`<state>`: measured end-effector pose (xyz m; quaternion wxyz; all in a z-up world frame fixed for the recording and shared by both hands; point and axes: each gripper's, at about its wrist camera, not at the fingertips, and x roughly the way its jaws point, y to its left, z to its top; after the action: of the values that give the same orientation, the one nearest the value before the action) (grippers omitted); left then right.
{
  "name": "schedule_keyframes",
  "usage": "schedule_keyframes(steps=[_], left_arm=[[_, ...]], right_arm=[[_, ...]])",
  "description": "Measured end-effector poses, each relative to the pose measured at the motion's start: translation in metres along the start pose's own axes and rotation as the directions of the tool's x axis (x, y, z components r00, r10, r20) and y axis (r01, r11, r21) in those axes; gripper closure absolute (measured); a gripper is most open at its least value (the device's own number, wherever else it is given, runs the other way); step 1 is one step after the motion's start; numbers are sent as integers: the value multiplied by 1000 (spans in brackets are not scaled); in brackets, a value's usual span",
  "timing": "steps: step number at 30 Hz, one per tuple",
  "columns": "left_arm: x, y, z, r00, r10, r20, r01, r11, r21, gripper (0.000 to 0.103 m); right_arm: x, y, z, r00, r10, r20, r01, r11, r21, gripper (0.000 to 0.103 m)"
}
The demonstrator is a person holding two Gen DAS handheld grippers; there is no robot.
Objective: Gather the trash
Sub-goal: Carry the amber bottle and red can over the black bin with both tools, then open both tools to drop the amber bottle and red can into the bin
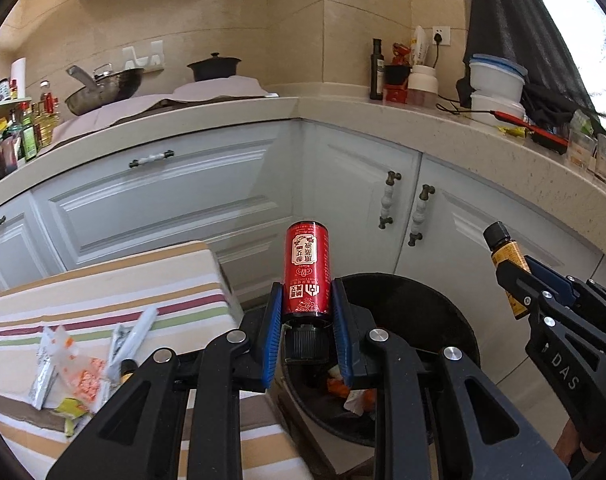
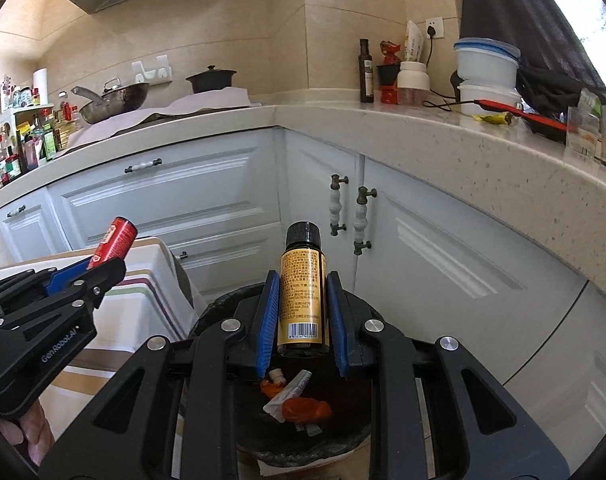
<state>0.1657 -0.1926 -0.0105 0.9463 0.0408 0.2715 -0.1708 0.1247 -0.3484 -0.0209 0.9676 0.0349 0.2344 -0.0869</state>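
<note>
My left gripper [image 1: 308,300] is shut on a red bottle [image 1: 307,268], held cap-down above the near rim of a black trash bin [image 1: 443,312]. My right gripper [image 2: 303,304] is shut on a small yellow-labelled bottle [image 2: 303,300] with a black cap up, held over the same bin [image 2: 223,304]. The bin holds orange and white wrappers [image 2: 299,404]. Each gripper shows in the other view: the right gripper [image 1: 515,284] at the right, the left gripper [image 2: 103,264] at the left. More wrappers [image 1: 83,376] lie on the striped table [image 1: 103,288].
White cabinets [image 1: 183,200] and a beige L-shaped counter [image 1: 423,120] stand behind the bin. The counter carries a wok [image 1: 103,88], a dark pot [image 1: 215,66], bottles, white containers [image 1: 495,80] and a red-handled tool [image 1: 531,128].
</note>
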Motion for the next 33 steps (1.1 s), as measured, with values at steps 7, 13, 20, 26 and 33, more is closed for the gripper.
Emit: schedule_keyframes(steps=[7, 13, 20, 26, 33], left_arm=[[20, -13, 1, 1000, -16, -26, 16, 1000, 23, 79], [44, -23, 4, 998, -44, -55, 46, 998, 37, 73], [51, -25, -1, 997, -14, -76, 19, 998, 58, 53], [42, -18, -2, 997, 16, -77, -12, 998, 55, 49], [21, -2, -2, 997, 50, -62, -48, 998, 37, 48]], right_arm=[[14, -5, -5, 1000, -6, -10, 6, 1000, 11, 80], [30, -11, -8, 1000, -13, -2, 13, 1000, 26, 69], [36, -17, -12, 999, -42, -17, 42, 999, 33, 67], [31, -13, -13, 999, -38, -23, 39, 999, 31, 67], [22, -2, -13, 999, -12, -33, 13, 999, 39, 65]])
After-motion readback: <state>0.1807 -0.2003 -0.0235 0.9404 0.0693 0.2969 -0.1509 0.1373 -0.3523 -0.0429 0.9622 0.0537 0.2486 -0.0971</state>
